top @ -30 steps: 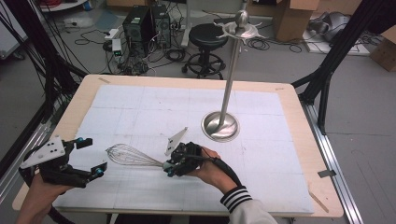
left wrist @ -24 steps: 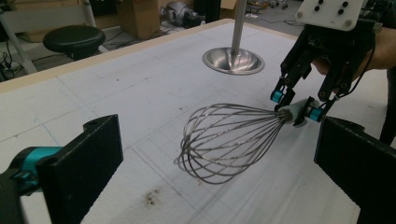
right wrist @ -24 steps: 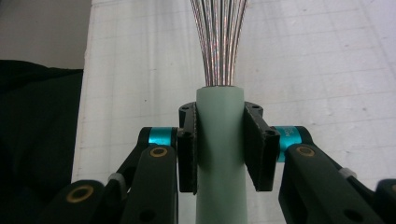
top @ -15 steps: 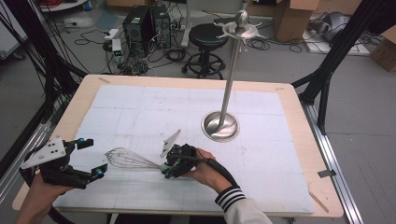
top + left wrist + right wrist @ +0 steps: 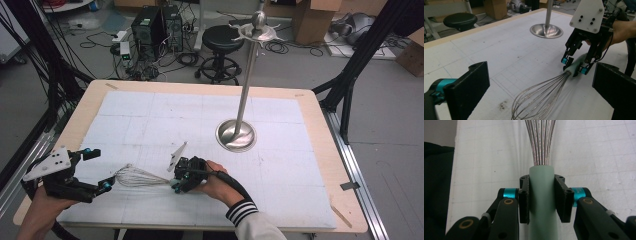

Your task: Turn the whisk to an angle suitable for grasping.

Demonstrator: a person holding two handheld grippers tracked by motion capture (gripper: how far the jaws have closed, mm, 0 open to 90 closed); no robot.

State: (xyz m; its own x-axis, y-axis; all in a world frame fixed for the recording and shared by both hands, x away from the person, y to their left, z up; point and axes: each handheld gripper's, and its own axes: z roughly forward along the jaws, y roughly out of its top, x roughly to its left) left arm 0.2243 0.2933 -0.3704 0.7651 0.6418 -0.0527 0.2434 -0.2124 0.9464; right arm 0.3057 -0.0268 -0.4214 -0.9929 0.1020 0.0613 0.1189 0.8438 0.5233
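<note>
A wire whisk (image 5: 137,176) with a pale green handle (image 5: 541,185) lies low over the white mat near the table's front, its wires pointing left. My right gripper (image 5: 176,182) is shut on the handle, with both black pads (image 5: 524,197) pressed against its sides. In the left gripper view the whisk (image 5: 541,96) stretches toward the camera, with the right gripper (image 5: 574,65) clamped on its far end. My left gripper (image 5: 98,169) hovers at the front left of the table, open, with nothing between its jaws. Its own jaws frame the wire head in the left gripper view (image 5: 541,75).
A tall metal stand (image 5: 247,80) with a round dished base (image 5: 236,135) and hooks at its top rises at centre right of the mat (image 5: 150,120). The wooden table edge (image 5: 320,130) frames the mat. A stool and computers stand on the floor beyond.
My right hand has sunk a little and come nearer the front edge, bringing the whisk down with it. The left gripper has stayed where it was.
</note>
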